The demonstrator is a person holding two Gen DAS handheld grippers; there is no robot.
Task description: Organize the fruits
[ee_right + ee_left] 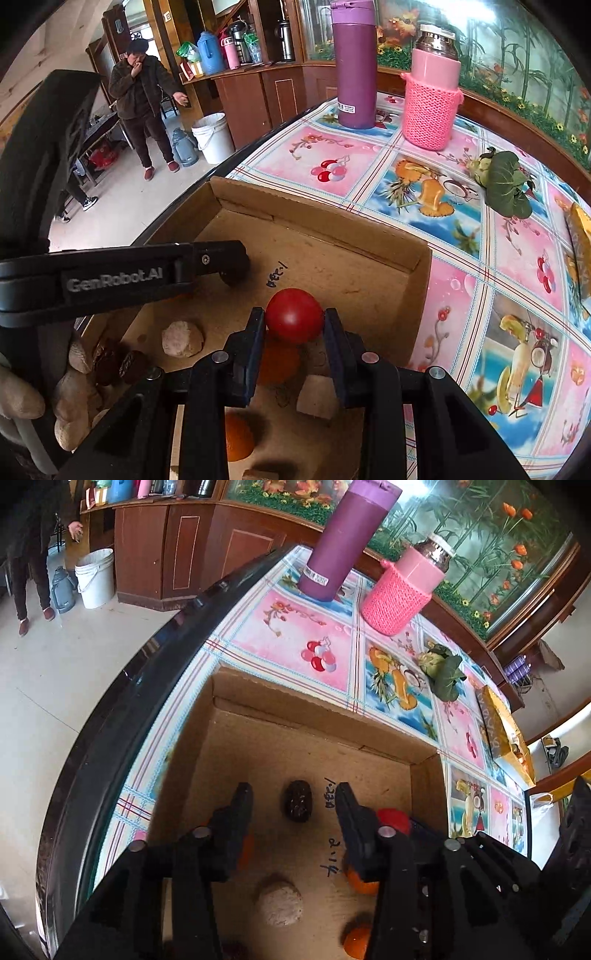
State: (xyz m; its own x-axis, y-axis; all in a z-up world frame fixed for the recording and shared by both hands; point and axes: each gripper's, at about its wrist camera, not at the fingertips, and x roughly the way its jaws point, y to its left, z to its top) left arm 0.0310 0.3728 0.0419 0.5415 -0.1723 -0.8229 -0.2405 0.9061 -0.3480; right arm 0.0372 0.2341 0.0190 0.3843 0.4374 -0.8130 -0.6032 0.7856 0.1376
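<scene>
A shallow cardboard box (314,709) (325,218) lies on the table. My right gripper (294,317) is shut on a red tomato (293,314) and holds it over the box; the tomato also shows in the left wrist view (394,819). My left gripper (293,794) is open and empty above the box floor, with a dark wrinkled fruit (297,800) lying between its fingertips. On the box floor lie a pale round fruit (280,901) (182,338), oranges (360,880) (238,435) and dark fruits (118,363). The left gripper's finger (221,258) reaches in from the left.
A purple flask (354,66) and a pink knitted-sleeve bottle (432,96) stand at the table's far side. Leafy greens (504,182) lie on the fruit-patterned cloth (461,236). A gold bag (504,731) lies right. A person (142,99) stands on the floor beyond the table's left edge.
</scene>
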